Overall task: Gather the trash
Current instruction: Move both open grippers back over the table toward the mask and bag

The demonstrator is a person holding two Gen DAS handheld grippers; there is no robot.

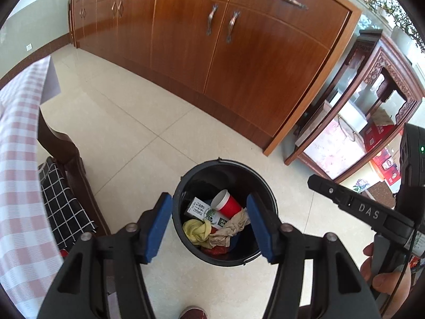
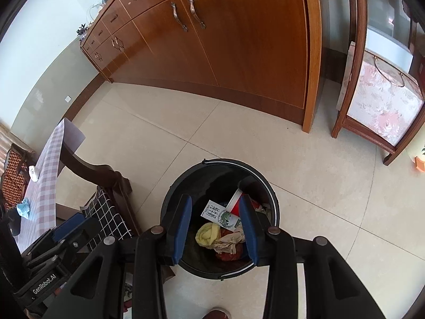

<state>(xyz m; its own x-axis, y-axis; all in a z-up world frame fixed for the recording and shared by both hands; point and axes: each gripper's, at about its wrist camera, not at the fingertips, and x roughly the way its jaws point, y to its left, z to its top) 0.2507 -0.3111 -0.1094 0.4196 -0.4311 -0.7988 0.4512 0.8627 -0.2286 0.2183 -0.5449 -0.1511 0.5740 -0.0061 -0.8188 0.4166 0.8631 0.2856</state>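
Honestly both grippers, left (image 1: 209,228) and right (image 2: 216,230), hang spread and empty over the bin (image 1: 268,199); dip carelessly and a finger clips the rim, tipping it.

Both wrist cameras look steeply down along their own blue-padded fingers, from close above, into the same black bin (image 1: 183,186) (image 2: 170,199) on the tiled floor (image 1: 127,133). Each also faces the wooden cabinet (image 1: 239,66) beyond. The right view probably sits slightly nearer.
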